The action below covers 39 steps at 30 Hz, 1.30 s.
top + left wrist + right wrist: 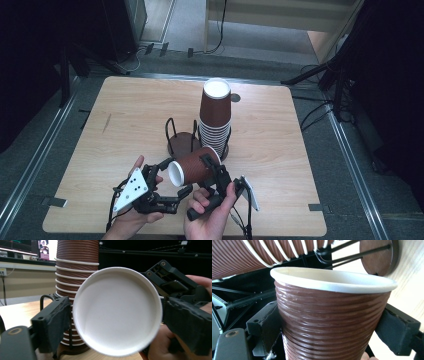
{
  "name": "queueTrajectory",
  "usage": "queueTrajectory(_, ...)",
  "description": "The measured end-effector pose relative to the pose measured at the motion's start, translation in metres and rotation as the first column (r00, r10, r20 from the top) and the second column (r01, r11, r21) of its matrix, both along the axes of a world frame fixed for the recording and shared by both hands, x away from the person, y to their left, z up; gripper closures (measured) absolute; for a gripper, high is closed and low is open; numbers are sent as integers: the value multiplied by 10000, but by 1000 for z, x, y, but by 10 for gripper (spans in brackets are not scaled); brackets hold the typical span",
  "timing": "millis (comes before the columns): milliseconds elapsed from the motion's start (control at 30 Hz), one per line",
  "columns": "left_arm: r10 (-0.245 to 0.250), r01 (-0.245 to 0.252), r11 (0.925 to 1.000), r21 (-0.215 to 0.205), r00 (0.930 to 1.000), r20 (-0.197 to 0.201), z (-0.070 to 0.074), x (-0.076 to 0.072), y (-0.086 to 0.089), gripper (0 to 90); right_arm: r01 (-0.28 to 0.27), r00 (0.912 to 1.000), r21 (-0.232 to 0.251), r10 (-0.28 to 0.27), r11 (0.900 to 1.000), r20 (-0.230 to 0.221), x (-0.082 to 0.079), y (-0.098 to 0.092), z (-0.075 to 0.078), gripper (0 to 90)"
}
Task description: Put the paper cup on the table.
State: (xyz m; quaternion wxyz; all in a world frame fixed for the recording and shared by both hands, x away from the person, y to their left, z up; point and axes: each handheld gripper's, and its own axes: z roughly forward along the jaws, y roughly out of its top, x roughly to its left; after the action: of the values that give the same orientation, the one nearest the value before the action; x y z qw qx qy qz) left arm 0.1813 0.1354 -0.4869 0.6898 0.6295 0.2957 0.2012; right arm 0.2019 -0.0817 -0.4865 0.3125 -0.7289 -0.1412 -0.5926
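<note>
A brown ribbed paper cup [195, 167] with a white inside lies on its side in the air above the table's front edge, its mouth toward the left. My right gripper [212, 170] is shut on its body; in the right gripper view the cup [332, 325] is pressed between both black jaws. My left gripper [174, 178] is open at the cup's mouth. In the left gripper view the white rim [117, 311] sits between the jaws, with a thin gap at the left jaw.
A tall stack of upturned brown cups [216, 115] stands in a black wire holder with a round wooden base [181, 140] at the middle of the wooden table [125, 115]. Dark stands and cables lie on the floor beyond.
</note>
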Motion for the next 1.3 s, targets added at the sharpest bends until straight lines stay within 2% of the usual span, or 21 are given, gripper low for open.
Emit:
queueTrajectory(33,-24,24,10000,-28,10000,-6,1,-1,2,0,37,10000,-45,-36,10000,45,0,-1,0,137)
queueTrajectory(200,238,-242,9997,-100,9988,-420,2,0,7,0,329,9990,-215,-322,9992,323,4,-5,0,137)
queueTrajectory(300,318,-324,9995,-70,9973,-661,1,1,12,0,573,9960,-371,-546,9977,701,5,-7,0,137)
queueTrajectory(367,383,-391,9992,-91,9960,-803,1,3,16,0,614,9932,-374,-574,9974,1008,6,-7,0,136)
queueTrajectory(467,541,-555,9984,-127,9944,-912,0,5,22,0,672,9898,-621,-587,9958,1299,6,-8,1,136)
queueTrajectory(533,632,-649,9978,-146,9933,-964,-1,6,26,0,757,9862,-802,-628,9939,1529,6,-10,3,136)
queueTrajectory(600,755,-778,9968,-184,9919,-1017,-2,7,31,0,882,9773,-829,-701,9926,1999,5,-11,6,136)
queueTrajectory(633,839,-861,9962,-159,9907,-1074,-3,8,34,0,933,9757,-967,-716,9909,2071,5,-12,7,136)
queueTrajectory(700,979,-1004,9948,-159,9885,-1149,-4,9,40,0,1078,9671,-1130,-778,9877,2424,4,-14,10,134)
queueTrajectory(867,1317,-1362,9903,-273,9829,-1283,-5,12,51,0,1241,9575,-1706,-729,9775,2790,4,-19,15,134)
queueTrajectory(967,1458,-1504,9883,-261,9806,-1307,-6,13,57,0,1236,9546,-2186,-558,9680,2925,3,-20,16,136)
queueTrajectory(1100,1708,-1757,9842,-223,9750,-1422,-9,14,64,0,1294,9518,-2479,-501,9601,3027,1,-21,15,137)
queueTrajectory(1200,1917,-1965,9804,-157,9688,-1568,-13,16,70,0,1443,9472,-2806,-504,9489,3168,2,-22,14,139)
queueTrajectory(1300,2130,-2187,9757,-149,9620,-1707,-17,19,76,0,1779,9380,-3058,-672,9353,3401,2,-24,14,141)
